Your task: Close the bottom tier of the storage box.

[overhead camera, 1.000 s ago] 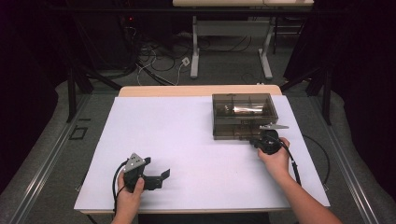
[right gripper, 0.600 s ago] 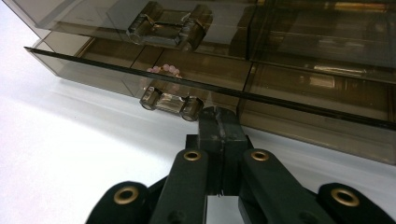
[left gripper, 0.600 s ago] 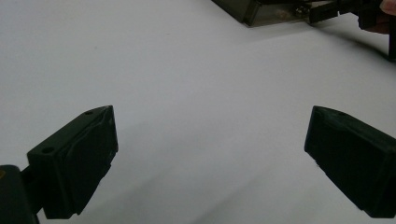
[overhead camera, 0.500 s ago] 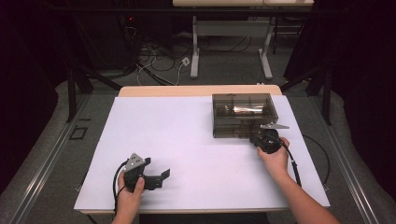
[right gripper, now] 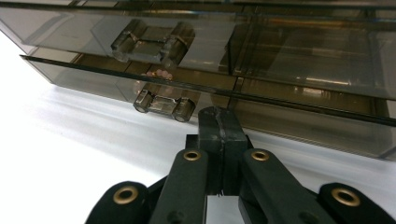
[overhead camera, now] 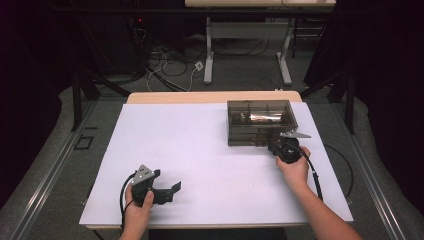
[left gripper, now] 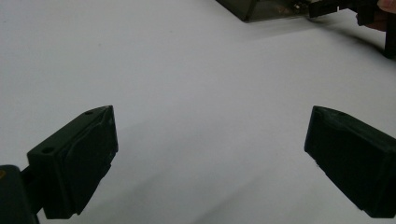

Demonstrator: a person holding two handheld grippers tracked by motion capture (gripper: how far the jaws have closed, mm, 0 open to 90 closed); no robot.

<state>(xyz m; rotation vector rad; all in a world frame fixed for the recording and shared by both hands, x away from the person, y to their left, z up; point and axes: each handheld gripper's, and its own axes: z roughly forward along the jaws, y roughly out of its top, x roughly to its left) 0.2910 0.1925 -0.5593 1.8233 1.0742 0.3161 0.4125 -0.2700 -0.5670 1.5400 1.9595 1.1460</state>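
A smoky see-through box (overhead camera: 260,121) with inner compartments stands at the back right of the white table (overhead camera: 200,145). My right gripper (overhead camera: 270,145) lies at its near wall, held by a hand. In the right gripper view its jaws are pressed together on nothing, and the gripper (right gripper: 219,122) has its tip just short of the box (right gripper: 303,51) front. It sits right of a clear latch (right gripper: 163,103); small pinkish bits show behind that latch. My left gripper (overhead camera: 167,183) rests at the front left, its jaws wide apart over bare table (left gripper: 210,140).
A black cable (overhead camera: 315,175) trails from the right gripper along the forearm. The left gripper view shows the box corner (left gripper: 261,7) and the other gripper (left gripper: 322,8) far off at the top. Table legs and floor cables lie beyond the far edge.
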